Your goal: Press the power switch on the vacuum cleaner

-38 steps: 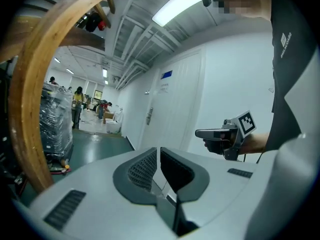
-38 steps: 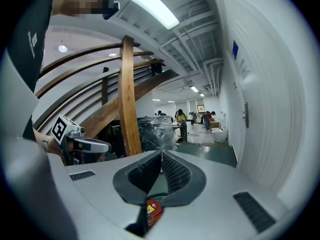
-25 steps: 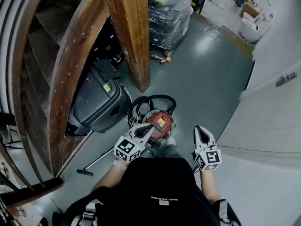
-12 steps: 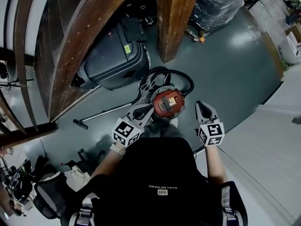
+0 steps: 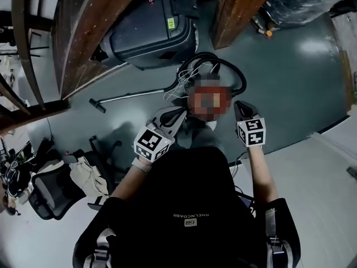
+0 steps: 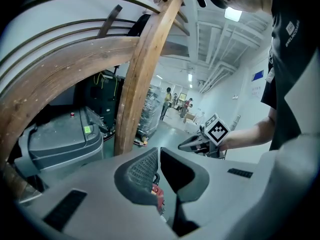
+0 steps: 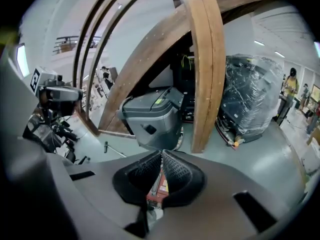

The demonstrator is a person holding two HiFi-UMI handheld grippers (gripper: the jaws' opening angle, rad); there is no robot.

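The red vacuum cleaner point(image 5: 223, 91) stands on the grey floor, its top mostly hidden by a mosaic patch, with a black hose point(image 5: 215, 60) looped round it. My left gripper point(image 5: 179, 114) is shut and empty, its tips at the vacuum's left side. The right gripper point(image 5: 240, 106) is also shut, just right of the vacuum. In the left gripper view a bit of the red body point(image 6: 159, 198) shows below the closed jaws of that gripper point(image 6: 159, 151). The right gripper view shows the red top point(image 7: 159, 183) under its shut gripper point(image 7: 161, 153).
A large dark grey machine point(image 5: 148, 32) sits behind the vacuum, under curved wooden beams point(image 5: 78, 43). A wooden post point(image 5: 240, 7) rises at the back right. A metal wand point(image 5: 134, 95) lies on the floor to the left. An office chair point(image 5: 50, 191) stands near left.
The head view has swung, so the vacuum and grey machine sit higher in the picture. Both grippers keep their places on either side of the vacuum, still shut.
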